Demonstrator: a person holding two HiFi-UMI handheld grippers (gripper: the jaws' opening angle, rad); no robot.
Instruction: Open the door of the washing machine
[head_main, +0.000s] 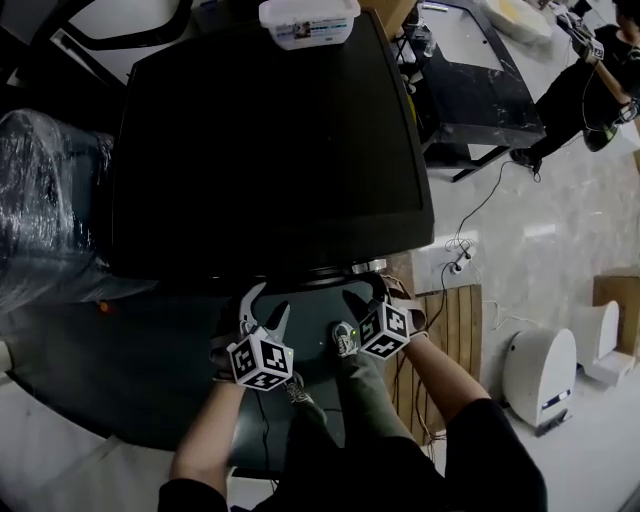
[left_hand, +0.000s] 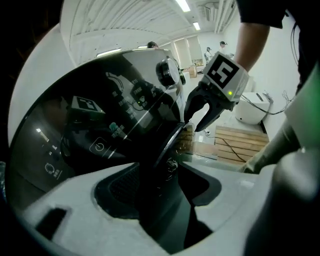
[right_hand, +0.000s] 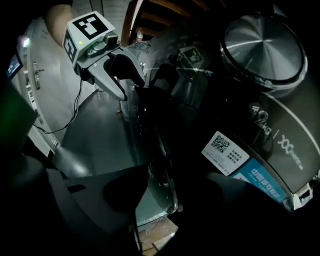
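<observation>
A black washing machine (head_main: 270, 130) stands in front of me, seen from above. The rim of its round glass door (left_hand: 167, 145) runs between the white jaws of my left gripper (left_hand: 165, 185), which stand apart on either side of it. My right gripper (right_hand: 170, 200) straddles the same door rim (right_hand: 160, 165) from the opposite side, jaws apart. In the head view the left gripper (head_main: 262, 310) and right gripper (head_main: 375, 295) sit side by side just under the machine's front edge. The control knob (left_hand: 167, 72) and panel lie above the door.
A white lidded box (head_main: 308, 20) rests on the machine's top. A plastic-wrapped bulk (head_main: 45, 200) stands at the left. A wooden pallet (head_main: 460, 340), a cable with a socket (head_main: 460, 262) and a white appliance (head_main: 540, 370) lie at the right. A person (head_main: 585, 80) stands far right.
</observation>
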